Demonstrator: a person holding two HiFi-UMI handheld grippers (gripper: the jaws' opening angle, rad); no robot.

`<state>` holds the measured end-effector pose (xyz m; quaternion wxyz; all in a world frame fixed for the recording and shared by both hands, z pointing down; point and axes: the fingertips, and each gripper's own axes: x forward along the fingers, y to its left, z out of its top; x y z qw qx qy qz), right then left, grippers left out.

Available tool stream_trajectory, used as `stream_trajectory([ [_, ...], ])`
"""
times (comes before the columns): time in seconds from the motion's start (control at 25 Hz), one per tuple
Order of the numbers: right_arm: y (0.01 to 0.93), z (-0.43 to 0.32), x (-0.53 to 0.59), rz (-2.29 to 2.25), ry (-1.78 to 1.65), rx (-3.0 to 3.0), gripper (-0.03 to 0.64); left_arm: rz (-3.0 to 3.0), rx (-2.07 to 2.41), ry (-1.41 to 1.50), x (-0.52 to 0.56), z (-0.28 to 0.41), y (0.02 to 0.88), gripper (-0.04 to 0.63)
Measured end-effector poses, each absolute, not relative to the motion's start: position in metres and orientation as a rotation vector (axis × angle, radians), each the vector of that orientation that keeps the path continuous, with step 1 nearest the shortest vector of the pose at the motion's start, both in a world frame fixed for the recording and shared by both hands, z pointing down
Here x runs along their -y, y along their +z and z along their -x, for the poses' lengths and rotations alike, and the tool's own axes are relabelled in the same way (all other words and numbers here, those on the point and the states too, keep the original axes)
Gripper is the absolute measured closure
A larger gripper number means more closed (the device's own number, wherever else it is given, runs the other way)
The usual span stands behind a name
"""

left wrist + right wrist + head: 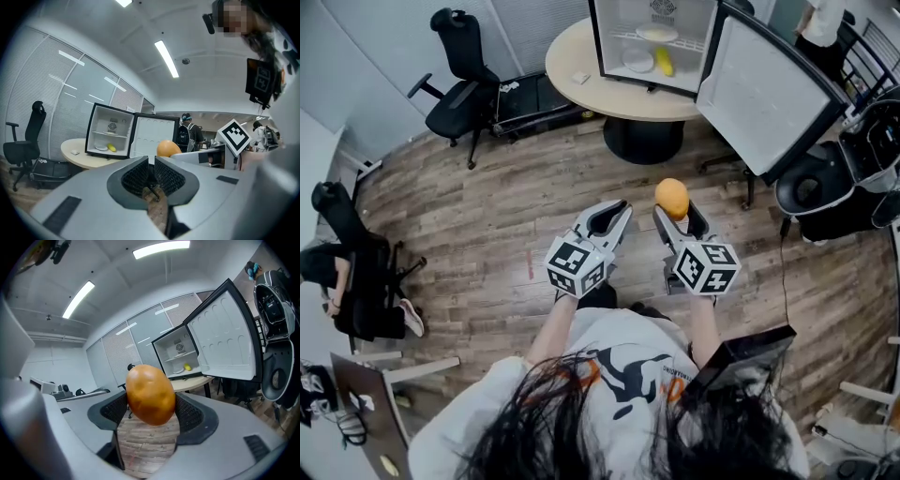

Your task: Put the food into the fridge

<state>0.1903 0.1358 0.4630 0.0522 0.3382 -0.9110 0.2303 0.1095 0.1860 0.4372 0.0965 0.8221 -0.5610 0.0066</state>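
Note:
My right gripper (675, 214) is shut on an orange oval fruit (672, 197), gripped between both pads above the wooden floor; the right gripper view has the fruit (151, 393) filling the jaws. My left gripper (617, 211) rides beside it on the left, shut and empty, its tips together (151, 161). The fruit (168, 149) shows just past them. Ahead, a small white fridge (652, 42) stands on a round table (581, 56), its door (764, 94) swung wide to the right. Inside lie a plate (638, 60) and a yellow item (664, 62).
A black office chair (464, 70) stands left of the table, another black chair (825, 192) right of the fridge door. A person sits at far left (347, 272). People stand in the background (186, 133). Open wooden floor lies between me and the table.

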Motion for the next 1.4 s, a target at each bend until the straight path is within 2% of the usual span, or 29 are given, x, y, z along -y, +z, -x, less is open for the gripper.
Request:
stream_trajectory([
  [0.8, 0.481, -0.189, -0.126, -0.982, 0.730, 2.745, 0.287, -2.398, 1.653, 0.051, -0.172, -0.111, 0.452, 0.554],
  [1.04, 0.489, -0.170, -0.099, -0.996, 0.734, 2.723, 0.287, -2.397, 1.637, 0.065, -0.149, -0.091, 0.464, 0.554],
  [1.4, 0.485, -0.107, -0.034, -1.010, 0.741, 2.701, 0.286, -2.413, 1.618, 0.061, -0.075, -0.024, 0.458, 0.554],
])
